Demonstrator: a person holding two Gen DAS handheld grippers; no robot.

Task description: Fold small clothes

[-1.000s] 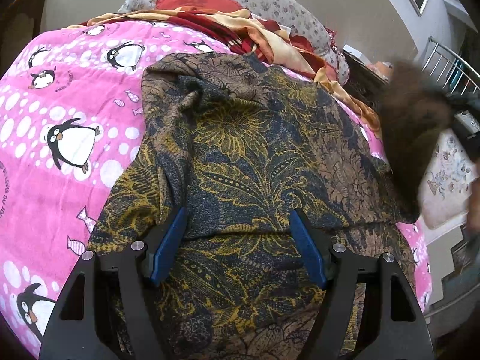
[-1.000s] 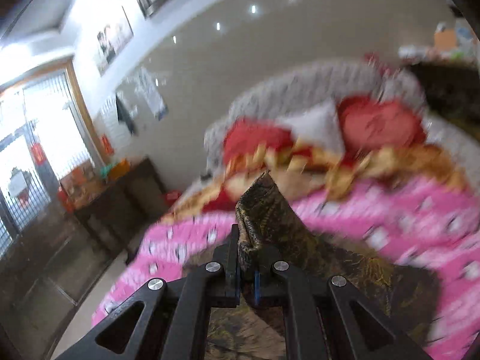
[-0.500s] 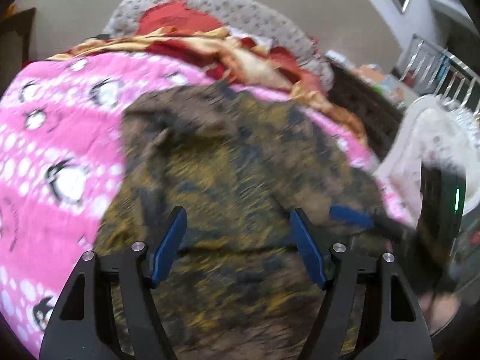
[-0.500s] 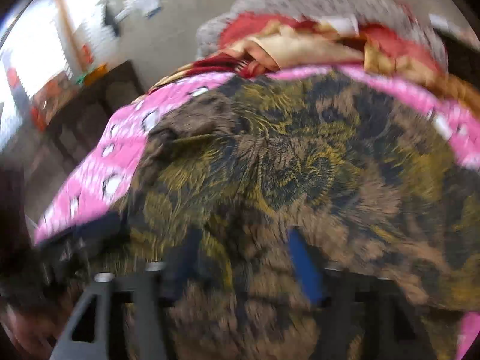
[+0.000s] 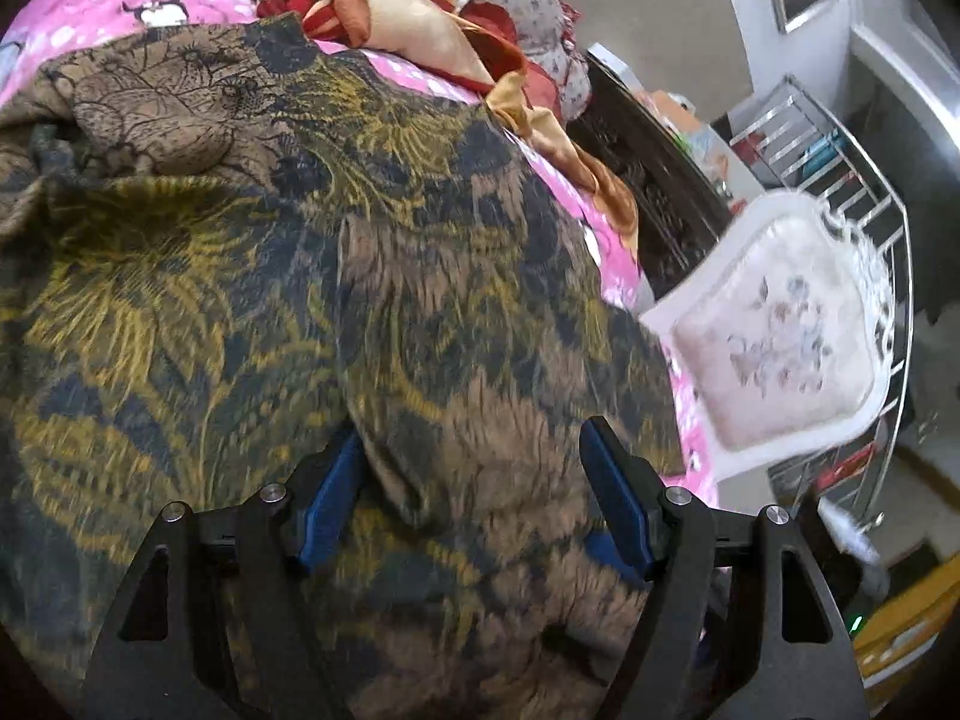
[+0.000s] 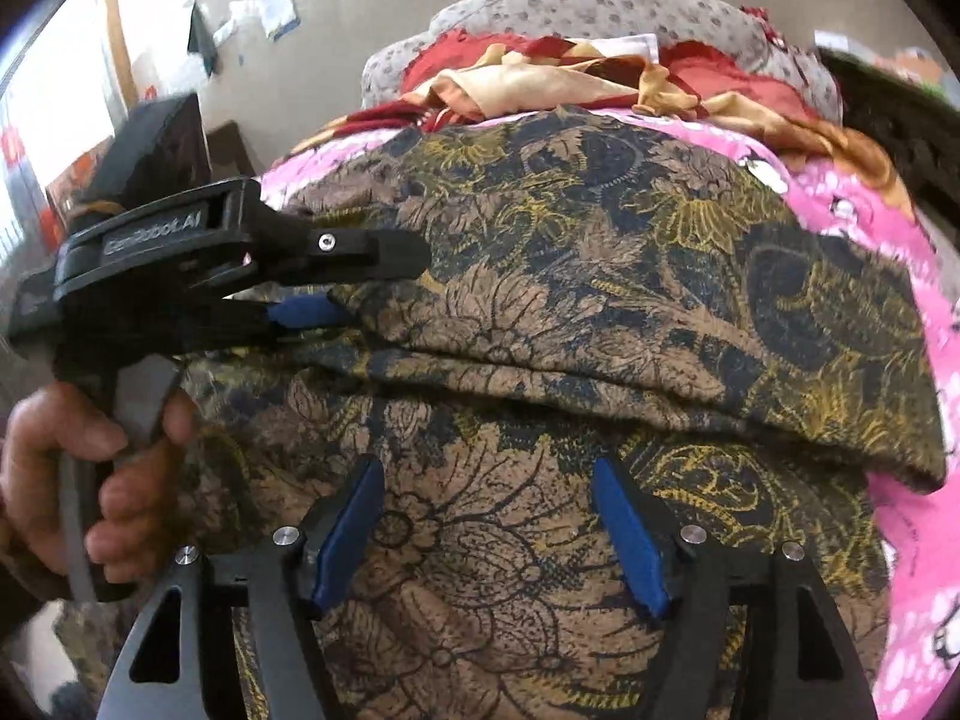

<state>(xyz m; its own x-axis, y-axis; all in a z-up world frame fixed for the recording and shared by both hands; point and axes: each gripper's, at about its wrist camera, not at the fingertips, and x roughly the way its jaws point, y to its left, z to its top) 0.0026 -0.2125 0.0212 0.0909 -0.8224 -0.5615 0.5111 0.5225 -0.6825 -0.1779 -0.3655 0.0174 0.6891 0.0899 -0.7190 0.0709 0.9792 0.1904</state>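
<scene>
A brown, gold and navy floral garment [image 5: 252, 312] [image 6: 600, 276] lies spread on the bed, with one flap folded over; the fold's edge [image 6: 600, 372] runs across the middle. My left gripper [image 5: 474, 468] [image 6: 378, 288] is open, its blue pads [image 5: 333, 492] either side of a ridge of the cloth without pressing it. A hand [image 6: 90, 468] holds it at the garment's left edge in the right wrist view. My right gripper [image 6: 486, 516] stands open low over the near part of the garment, nothing gripped.
A pink penguin bedspread [image 5: 168, 6] [image 6: 900, 540] lies under the garment. A red and tan blanket heap [image 6: 570, 84] and grey headboard [image 6: 600, 6] sit at the far end. A white floral cushion [image 5: 774, 348], metal rack [image 5: 840, 180] and dark cabinet [image 5: 648, 180] stand beside the bed.
My right gripper let go of the garment corner it held up and dropped low over the cloth, now open. The flap lies folded over. My left gripper swung right, still open.
</scene>
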